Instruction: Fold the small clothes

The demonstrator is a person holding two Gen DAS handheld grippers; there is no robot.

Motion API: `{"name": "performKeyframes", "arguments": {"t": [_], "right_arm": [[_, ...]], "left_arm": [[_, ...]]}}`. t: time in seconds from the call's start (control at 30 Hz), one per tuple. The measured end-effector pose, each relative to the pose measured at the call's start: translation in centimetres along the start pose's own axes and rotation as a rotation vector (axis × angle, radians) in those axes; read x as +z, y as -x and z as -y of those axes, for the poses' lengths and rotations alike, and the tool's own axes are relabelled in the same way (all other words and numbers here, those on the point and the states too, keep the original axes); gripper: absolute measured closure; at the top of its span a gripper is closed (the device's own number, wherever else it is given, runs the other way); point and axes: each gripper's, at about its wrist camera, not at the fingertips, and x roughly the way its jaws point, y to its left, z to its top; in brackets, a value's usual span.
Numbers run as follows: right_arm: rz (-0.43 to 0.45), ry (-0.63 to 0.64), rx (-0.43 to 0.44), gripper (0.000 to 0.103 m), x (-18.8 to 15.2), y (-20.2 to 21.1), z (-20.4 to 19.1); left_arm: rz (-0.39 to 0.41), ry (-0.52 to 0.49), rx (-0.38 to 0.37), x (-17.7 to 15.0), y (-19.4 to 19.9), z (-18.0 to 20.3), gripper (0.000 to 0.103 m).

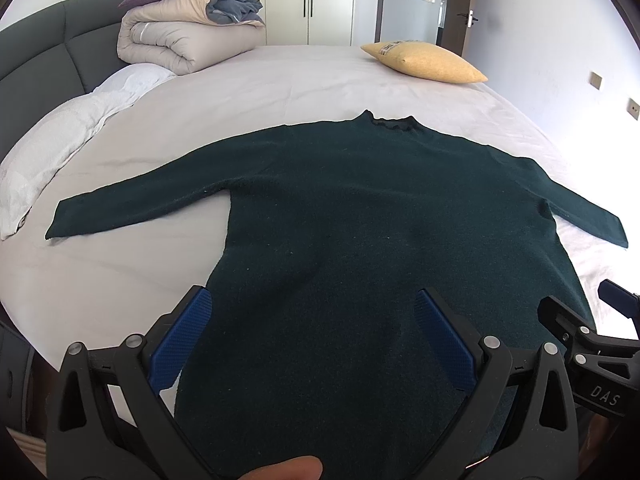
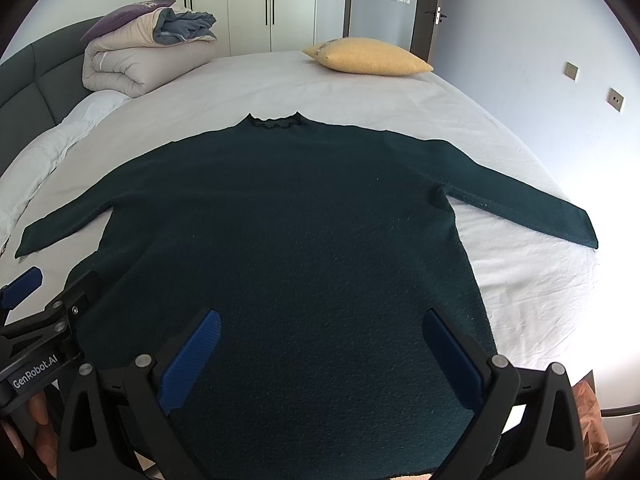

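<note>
A dark green sweater [image 1: 360, 208] lies flat on the bed [image 1: 280, 80], sleeves outspread, hem nearest both wide-open grippers, the left gripper [image 1: 314, 334] and right gripper [image 2: 320, 356] poised over its lower body.

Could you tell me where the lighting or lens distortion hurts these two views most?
Left wrist view: the bed sheet bows under fisheye bending, and the dark green sweater loses texture in shadow near the open left gripper. Right wrist view: the sheet's right edge is blown out white, and the corners vignette black.
</note>
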Motion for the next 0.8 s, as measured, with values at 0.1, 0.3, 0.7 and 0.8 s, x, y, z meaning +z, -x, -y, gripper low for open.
{"name": "performKeyframes", "arguments": {"t": [0.1, 0.3, 0.7, 0.8], "right_arm": [[-0.004, 0.001, 0.001, 0.000, 0.0, -0.1, 0.1], [-0.014, -0.002, 0.004, 0.000, -0.1, -0.2, 0.4], [-0.035, -0.054, 0.031, 0.000, 0.6, -0.7, 3.3], [-0.005, -0.093, 0.055, 0.000, 1.6, -0.4, 5.9]], "left_arm": [[0.000, 0.004, 0.012, 0.0, -0.2, 0.0, 0.000], [0.023, -0.003, 0.015, -0.2, -0.4, 0.1, 0.000], [-0.069, 0.076, -0.145, 1.2, -3.2, -1.2, 0.000], [-0.087, 0.099, -0.227, 1.8, -4.4, -1.2, 0.000]]}}
